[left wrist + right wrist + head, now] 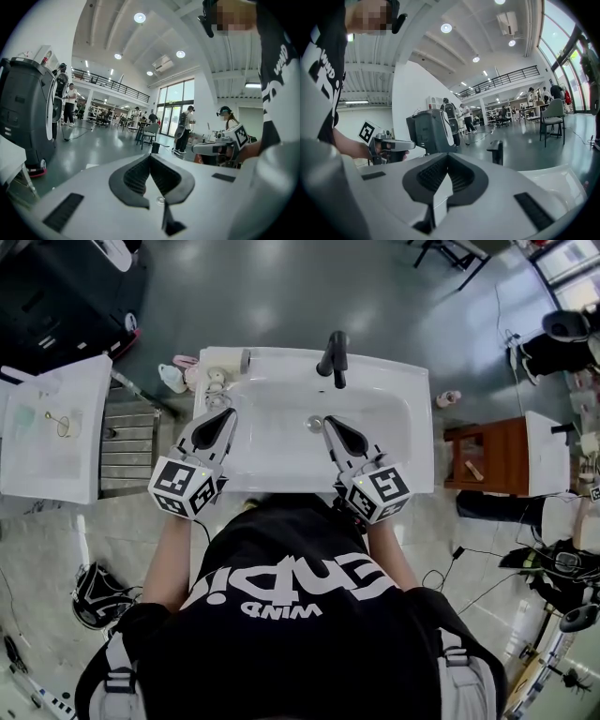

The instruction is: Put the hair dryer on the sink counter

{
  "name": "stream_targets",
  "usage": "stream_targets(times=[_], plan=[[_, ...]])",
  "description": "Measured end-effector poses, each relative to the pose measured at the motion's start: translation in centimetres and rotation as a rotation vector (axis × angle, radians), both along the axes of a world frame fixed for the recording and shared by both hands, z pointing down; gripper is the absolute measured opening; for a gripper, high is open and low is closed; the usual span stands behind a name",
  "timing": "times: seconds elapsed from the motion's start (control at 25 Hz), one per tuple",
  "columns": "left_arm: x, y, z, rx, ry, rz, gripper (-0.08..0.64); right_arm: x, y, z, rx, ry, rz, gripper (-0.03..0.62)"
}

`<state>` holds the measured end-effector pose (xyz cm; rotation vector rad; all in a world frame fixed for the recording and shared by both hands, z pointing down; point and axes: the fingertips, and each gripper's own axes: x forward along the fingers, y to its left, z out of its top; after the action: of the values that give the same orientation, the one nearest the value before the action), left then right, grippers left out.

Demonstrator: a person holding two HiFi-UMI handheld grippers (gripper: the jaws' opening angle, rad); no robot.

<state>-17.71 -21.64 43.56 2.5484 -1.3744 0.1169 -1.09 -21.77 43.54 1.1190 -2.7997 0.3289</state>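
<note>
Left claw point(228, 414) and right claw point(329, 422) are clenched, empty; the hair dryer (not made out) is judged light, rigid, best taken by its handle.

The person's torso point(309, 615) hides the sink counter's point(420, 427) near edge; items point(211, 379) at its left corner are unidentifiable.

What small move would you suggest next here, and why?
Probably open the left gripper and move it toward the pale items by the sink counter's back left corner; it and the right gripper hover shut and empty above the counter, and the hair dryer may be among those items.
</note>
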Motion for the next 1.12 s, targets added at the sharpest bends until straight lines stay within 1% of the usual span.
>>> stream_targets(times=[0.12, 0.44, 0.84, 1.12], plan=[[0.4, 0.2, 0.3, -0.008, -0.017, 0.011, 0.02, 0.3, 0.1, 0.0, -0.004, -0.011, 0.009, 0.018], [0.8, 0.5, 0.7, -0.024, -0.013, 0.02, 0.02, 1.0, 0.5, 0.0, -0.005, -0.007, 0.02, 0.018], [1.4, 0.5, 1.2, -0.032, -0.001, 0.027, 0.02, 1.4, 0.8, -0.3, -0.003, -0.022, -0.013, 0.018], [1.7, 0.5, 1.6, -0.048, 0.018, 0.032, 0.02, 2.9, 0.2, -0.7, 0.004, -0.022, 0.005, 0.018]])
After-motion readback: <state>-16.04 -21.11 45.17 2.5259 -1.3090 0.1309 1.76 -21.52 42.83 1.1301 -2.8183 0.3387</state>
